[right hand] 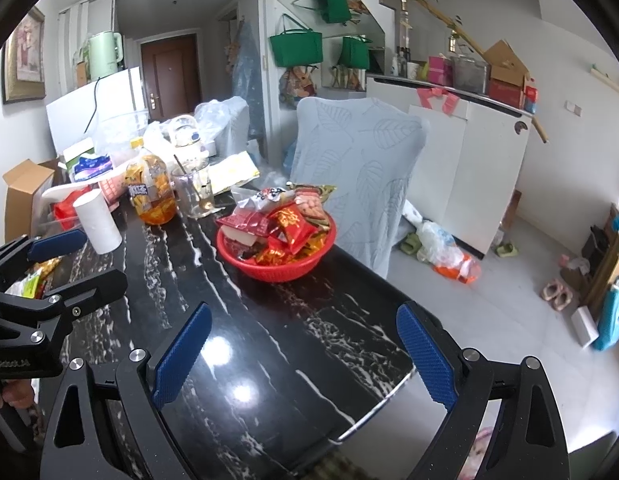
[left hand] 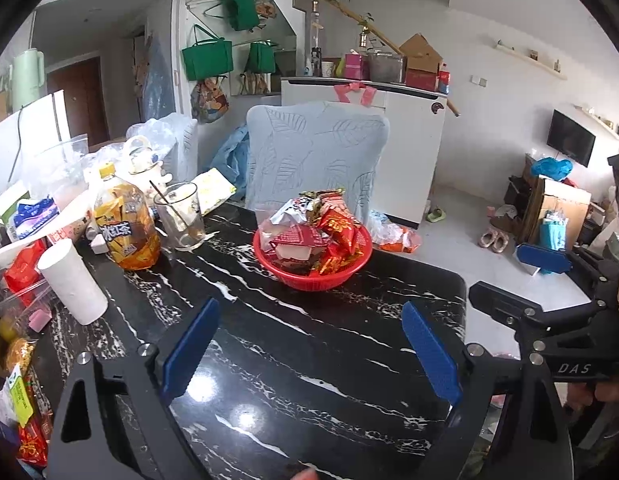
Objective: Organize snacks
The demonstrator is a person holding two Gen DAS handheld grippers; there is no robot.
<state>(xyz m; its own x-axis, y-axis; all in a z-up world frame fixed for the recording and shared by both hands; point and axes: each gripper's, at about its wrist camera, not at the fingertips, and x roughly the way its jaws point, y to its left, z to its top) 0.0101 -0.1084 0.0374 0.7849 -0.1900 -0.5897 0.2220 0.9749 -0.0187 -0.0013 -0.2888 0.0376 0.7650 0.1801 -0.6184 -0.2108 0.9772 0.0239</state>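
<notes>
1. While both grippers hang above the near end of the table, the red basket (left hand: 312, 266) sits at 12 o'clock from the left gripper (left hand: 309, 354), well apart from it, on the black marble-patterned table (left hand: 269, 344).
2. Heaped in the basket are snack packets (left hand: 333, 228), mostly red and gold wrappers, with a silver-white pack on the pile's 10 o'clock side; the heap rises above the rim.
3. At 9 o'clock from the basket stands an empty glass (left hand: 181, 216) with a stirrer leaning in it, and just beyond that an iced-tea bottle (left hand: 125, 228) with a yellow cap.
4. Further out at 8 o'clock a white paper roll (left hand: 71, 280) leans on the table, near loose bags and packets along the left edge.
5. Behind the basket at 12 o'clock is a chair in a pale leaf-print cover (left hand: 315, 152).
6. Left gripper: jaws spread wide, nothing between the blue pads, only bare tabletop below.
7. Right gripper (right hand: 305, 354): jaws likewise wide and empty, with the basket (right hand: 275, 258) at 11 o'clock from it and the table's rounded corner under its right finger.
</notes>
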